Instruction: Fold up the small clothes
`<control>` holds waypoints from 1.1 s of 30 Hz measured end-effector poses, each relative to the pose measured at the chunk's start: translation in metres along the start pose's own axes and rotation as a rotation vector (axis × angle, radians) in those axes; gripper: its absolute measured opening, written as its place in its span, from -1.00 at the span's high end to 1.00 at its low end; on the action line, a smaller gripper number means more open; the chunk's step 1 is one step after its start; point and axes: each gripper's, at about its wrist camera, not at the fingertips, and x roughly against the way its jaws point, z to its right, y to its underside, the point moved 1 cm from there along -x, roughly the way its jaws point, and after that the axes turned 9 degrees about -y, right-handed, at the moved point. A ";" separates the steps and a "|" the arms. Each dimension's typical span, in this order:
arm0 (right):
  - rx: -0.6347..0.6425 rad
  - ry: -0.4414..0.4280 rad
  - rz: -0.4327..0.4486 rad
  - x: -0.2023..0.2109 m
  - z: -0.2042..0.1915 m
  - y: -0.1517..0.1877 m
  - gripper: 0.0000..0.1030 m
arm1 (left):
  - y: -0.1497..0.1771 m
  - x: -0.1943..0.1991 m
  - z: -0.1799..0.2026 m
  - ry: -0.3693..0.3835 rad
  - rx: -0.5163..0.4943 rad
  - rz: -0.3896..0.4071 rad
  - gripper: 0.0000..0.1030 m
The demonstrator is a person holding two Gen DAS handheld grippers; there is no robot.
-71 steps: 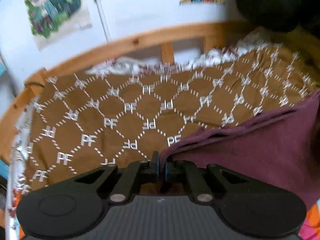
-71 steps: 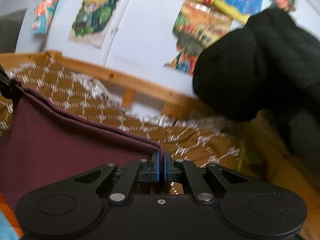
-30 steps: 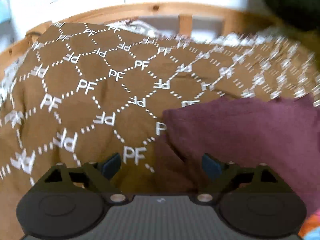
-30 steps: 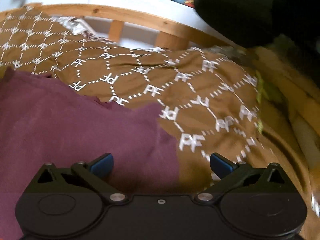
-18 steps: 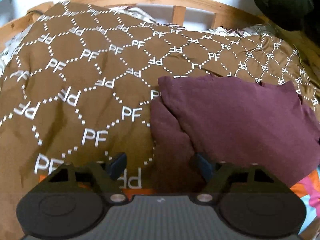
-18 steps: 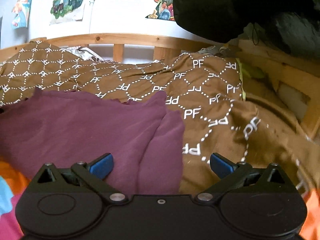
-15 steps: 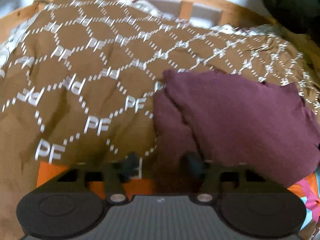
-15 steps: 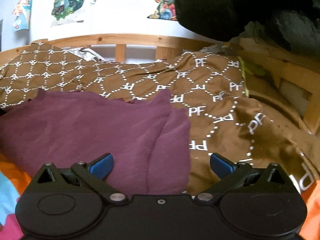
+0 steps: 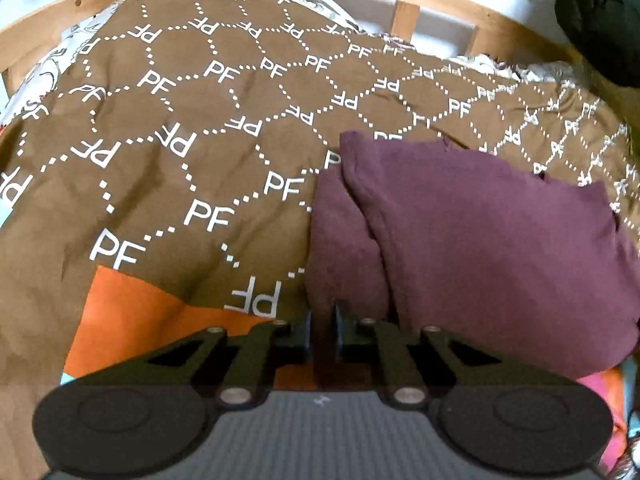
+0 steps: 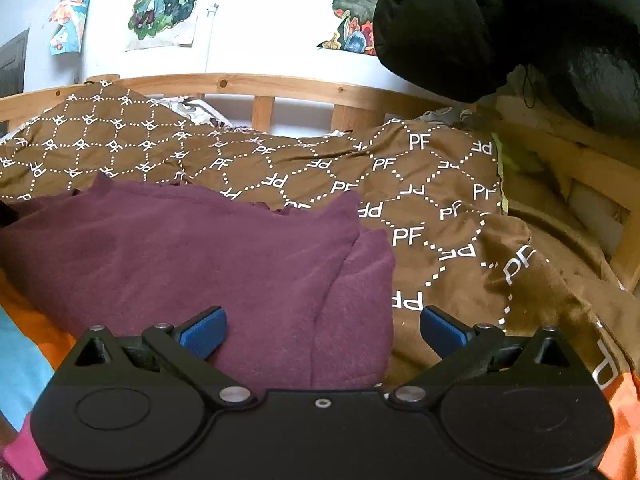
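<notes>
Maroon garment [image 9: 480,240] edge pinched, left gripper [image 9: 321,330] fingers; right gripper [image 10: 322,330] fingers wide, empty.

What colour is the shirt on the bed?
The shirt is dark purple-red, clearest in the right wrist view.

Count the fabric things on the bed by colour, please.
Maroon garment: 1
Brown PF-print blanket: 1
Orange sheet: 1
Total: 3
</notes>
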 end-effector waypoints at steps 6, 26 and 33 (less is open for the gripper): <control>0.037 0.054 -0.099 -0.014 -0.003 0.006 -0.99 | 0.002 -0.001 0.003 -0.036 0.025 -0.024 0.54; 0.085 0.214 -0.127 -0.004 0.003 0.010 -0.99 | 0.041 0.023 0.055 -0.192 -0.019 0.064 -0.93; 0.076 0.205 -0.131 -0.001 0.007 0.009 -0.99 | 0.044 0.017 0.048 -0.193 0.020 0.031 -0.98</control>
